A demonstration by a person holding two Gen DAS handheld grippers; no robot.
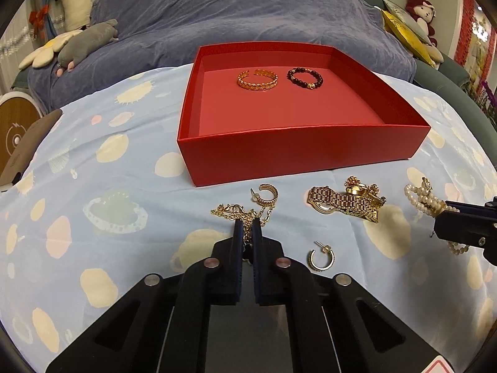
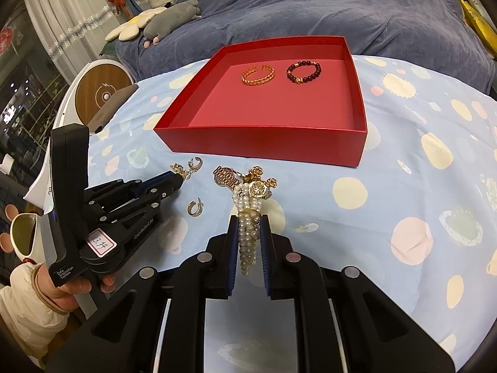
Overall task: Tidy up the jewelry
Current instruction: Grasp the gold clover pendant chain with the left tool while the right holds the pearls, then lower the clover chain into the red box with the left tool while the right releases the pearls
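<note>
Bedside cloth (image 1: 93, 155) holds the loose pieces: your left tongs (image 1: 247, 227) pinch the chain (image 1: 245, 213), right tongs (image 2: 248, 233) grip pearls (image 2: 247, 217), both bound for the box (image 1: 298, 152)

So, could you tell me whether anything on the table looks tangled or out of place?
Yes: the pearl bracelet in the right hand-held gripper runs into the gold watch pile, apparently tangled. Two matching hoop earrings lie apart on the cloth, outside the red box.
</note>
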